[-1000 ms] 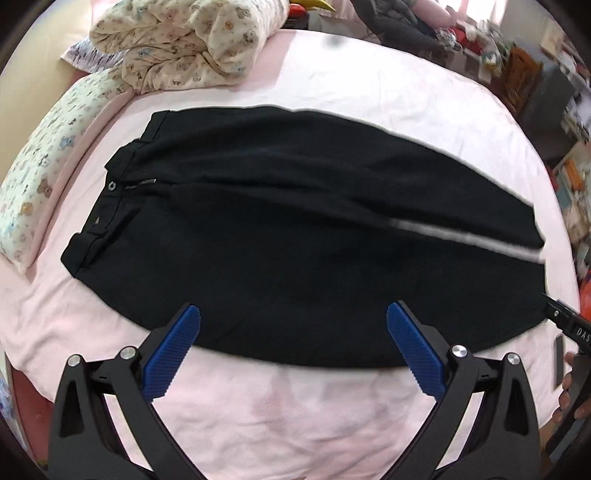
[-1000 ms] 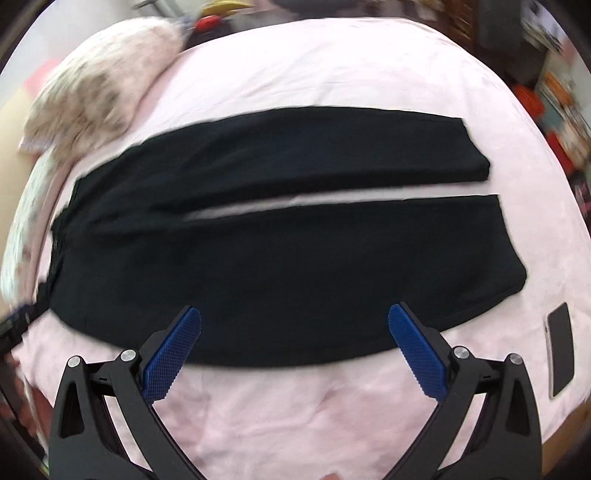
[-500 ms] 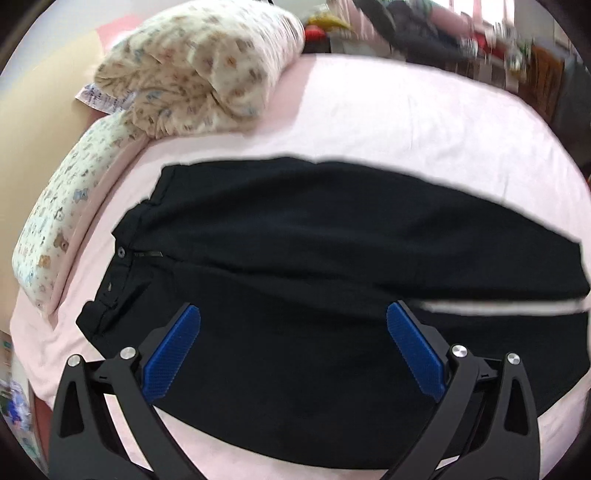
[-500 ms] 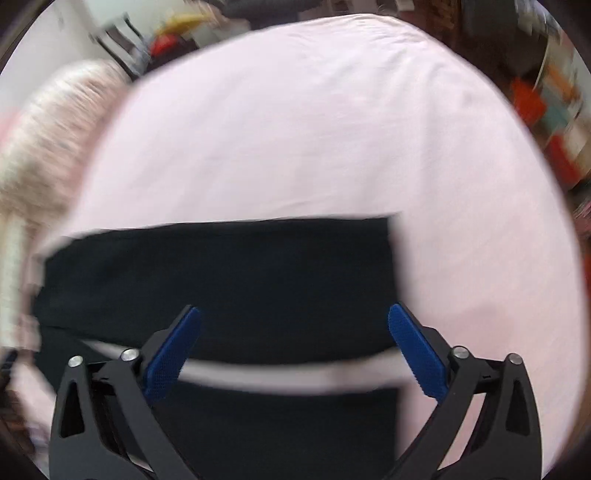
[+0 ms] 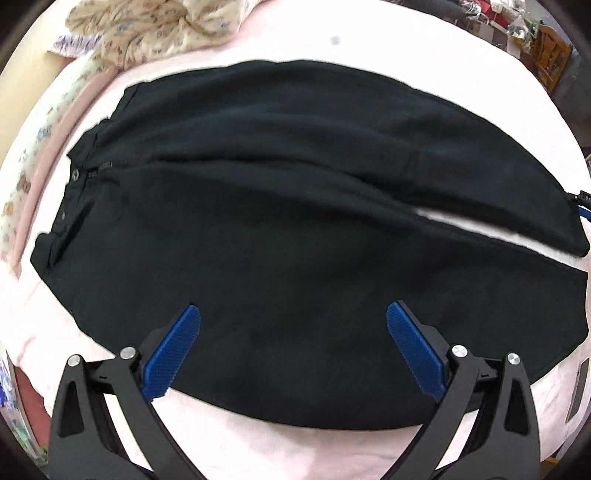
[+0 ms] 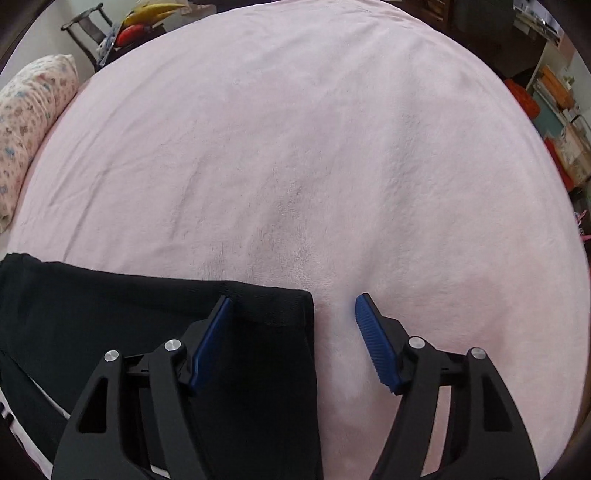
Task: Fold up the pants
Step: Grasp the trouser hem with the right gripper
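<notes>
Straddling the far leg's hem, right gripper (image 6: 293,341) has jaws spread, nothing grasped, probably lining up a pinch. Left gripper (image 5: 293,350) hovers released above pants (image 5: 295,236), which lie flat on the bed (image 6: 314,147).

The right gripper (image 6: 293,302) hangs low over the far cuff corner of the black pants (image 6: 110,317), its jaws spread wide. The left blue pad (image 6: 212,339) sits over the dark cloth near the hem, while the right blue pad (image 6: 375,341) is over the bare pink bedsheet (image 6: 314,147) just beyond the cuff edge. Whether either pad touches the fabric cannot be told. The leg runs off to the left, and a thin pale strip of sheet shows at the lower left between the two legs. A floral pillow (image 6: 26,122) lies at the bed's left edge, with a dark chair (image 6: 90,26) behind it.
</notes>
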Available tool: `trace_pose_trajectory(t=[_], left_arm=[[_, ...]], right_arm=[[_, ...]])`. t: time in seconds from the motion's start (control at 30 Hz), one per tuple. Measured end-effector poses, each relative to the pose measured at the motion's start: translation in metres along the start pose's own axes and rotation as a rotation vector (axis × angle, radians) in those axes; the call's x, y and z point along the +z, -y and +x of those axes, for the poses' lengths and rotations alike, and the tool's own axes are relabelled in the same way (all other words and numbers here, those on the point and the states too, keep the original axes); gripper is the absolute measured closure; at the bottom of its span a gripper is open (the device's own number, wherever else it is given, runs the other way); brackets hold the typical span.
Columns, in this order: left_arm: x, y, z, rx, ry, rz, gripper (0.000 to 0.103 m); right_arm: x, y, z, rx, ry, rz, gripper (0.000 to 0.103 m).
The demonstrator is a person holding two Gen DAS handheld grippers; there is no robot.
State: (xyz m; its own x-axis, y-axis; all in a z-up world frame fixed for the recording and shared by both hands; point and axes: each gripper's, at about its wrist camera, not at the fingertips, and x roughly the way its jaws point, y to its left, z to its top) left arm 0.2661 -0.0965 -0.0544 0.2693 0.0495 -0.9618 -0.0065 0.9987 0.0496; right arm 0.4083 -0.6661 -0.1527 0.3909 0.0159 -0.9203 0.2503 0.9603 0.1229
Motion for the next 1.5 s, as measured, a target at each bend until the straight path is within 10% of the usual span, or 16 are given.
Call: trace_pose_trajectory(t=[0.27, 0.33, 0.43, 0.7, 0.93, 1.23, 1.5], left_arm=[[-0.007, 0.000, -0.002, 0.028, -0.007, -0.019, 0.002], [-0.004, 0.004, -0.004, 0.038, -0.003, -0.013, 0.002], [0.004, 0.010, -0.013, 0.054, 0.012, -0.001, 0.002], [0.055, 0.001, -0.044, 0.045, 0.044, -0.142, 0.002], [0.124, 0.004, -0.031, -0.021, 0.028, -0.156, 0.002], [0.237, -0.022, 0.046, -0.203, -0.134, -0.322, 0.003], [0.259, -0.011, 0.087, -0.240, -0.244, -0.312, 0.003]], right_arm=[[-0.008, -0.019, 0.005, 0.060, -0.008, -0.164, 0.037], [-0.008, -0.023, 0.003, 0.080, 0.023, -0.189, 0.075], [-0.015, -0.034, -0.011, 0.128, 0.068, -0.246, 0.087], [-0.091, -0.058, -0.096, 0.192, 0.219, -0.637, 0.089], [-0.191, -0.078, -0.125, 0.171, 0.154, -0.980, 0.089], [-0.204, -0.088, -0.099, 0.098, 0.097, -0.906, 0.088], [-0.217, -0.089, -0.113, 0.078, 0.121, -0.862, 0.088]])
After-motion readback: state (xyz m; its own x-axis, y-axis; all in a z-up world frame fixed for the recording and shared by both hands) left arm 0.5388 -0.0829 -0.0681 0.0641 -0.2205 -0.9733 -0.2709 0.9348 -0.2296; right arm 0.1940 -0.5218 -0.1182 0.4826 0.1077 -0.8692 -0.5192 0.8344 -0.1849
